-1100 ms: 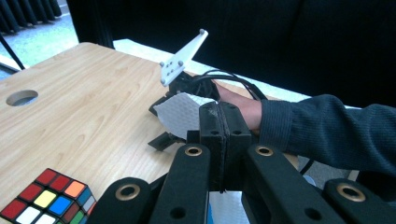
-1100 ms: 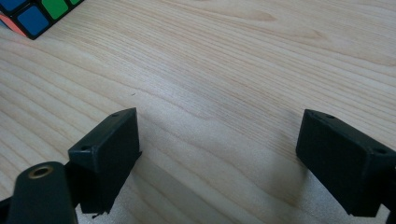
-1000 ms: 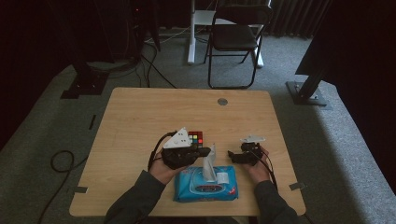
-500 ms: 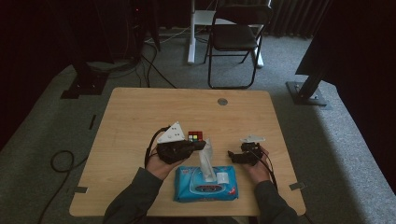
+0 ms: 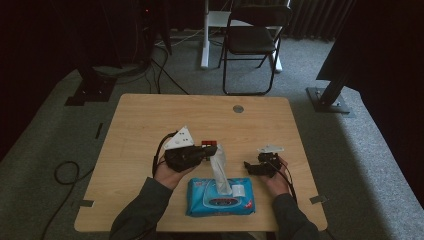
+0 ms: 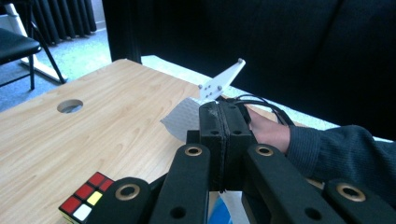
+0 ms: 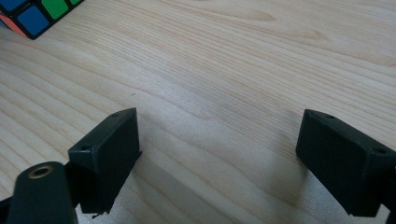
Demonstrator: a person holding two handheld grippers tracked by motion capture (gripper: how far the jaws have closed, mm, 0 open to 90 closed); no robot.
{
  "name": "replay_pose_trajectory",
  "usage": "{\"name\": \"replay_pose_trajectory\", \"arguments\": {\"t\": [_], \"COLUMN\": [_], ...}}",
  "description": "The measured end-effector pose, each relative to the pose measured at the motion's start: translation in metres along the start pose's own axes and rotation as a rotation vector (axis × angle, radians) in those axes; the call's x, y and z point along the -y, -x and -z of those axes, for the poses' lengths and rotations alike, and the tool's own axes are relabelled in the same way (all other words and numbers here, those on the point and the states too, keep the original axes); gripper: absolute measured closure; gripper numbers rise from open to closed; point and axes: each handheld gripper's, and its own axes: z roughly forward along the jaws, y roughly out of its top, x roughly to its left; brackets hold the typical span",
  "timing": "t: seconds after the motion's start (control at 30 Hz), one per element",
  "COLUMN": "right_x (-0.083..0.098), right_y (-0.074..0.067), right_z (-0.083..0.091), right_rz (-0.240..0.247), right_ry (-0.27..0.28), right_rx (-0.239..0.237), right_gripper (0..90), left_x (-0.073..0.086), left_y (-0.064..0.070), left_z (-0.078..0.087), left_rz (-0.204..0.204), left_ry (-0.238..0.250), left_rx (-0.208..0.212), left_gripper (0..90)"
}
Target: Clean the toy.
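A blue pack of wet wipes (image 5: 220,198) lies at the table's near edge. A white wipe (image 5: 218,167) stands pulled up out of its top. My left gripper (image 5: 214,150) is shut on the wipe's upper end. In the left gripper view the jaws (image 6: 226,112) are pressed together, and the wipe (image 6: 183,119) shows just beyond them. A colour puzzle cube (image 5: 209,145) sits on the table right behind this gripper, with the cube (image 6: 88,201) low at the left in that view. To the right of the pack my right gripper (image 5: 248,168) rests low, open (image 7: 217,140) over bare wood.
The wooden table (image 5: 150,125) has a round cable hole (image 5: 238,108) near its far edge. A folding chair (image 5: 252,42) and stand bases are on the carpet beyond. A corner of the cube (image 7: 32,14) lies ahead of the right gripper.
My left gripper has drawn slightly up and to the left, and the wipe has come further out of the pack. The right gripper has stayed in place.
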Motion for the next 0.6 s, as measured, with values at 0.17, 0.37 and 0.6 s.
{"name": "replay_pose_trajectory", "arguments": {"t": [0.17,0.37,0.6], "right_x": [0.0,0.0,0.0], "right_y": [0.0,0.0,0.0], "right_z": [0.0,0.0,0.0], "right_rz": [0.0,-0.001,0.0], "right_ry": [0.0,0.0,-0.001], "right_rx": [0.0,0.0,0.0], "right_gripper": [13.0,13.0,13.0], "left_x": [0.0,-0.004,-0.008], "left_y": [-0.003,-0.007,-0.014], "left_z": [0.003,0.009,0.019], "left_rz": [0.011,0.018,0.024], "left_ry": [0.015,0.042,0.066], "left_rx": [-0.008,-0.022,-0.05], "left_gripper": [90.0,90.0,90.0]}}
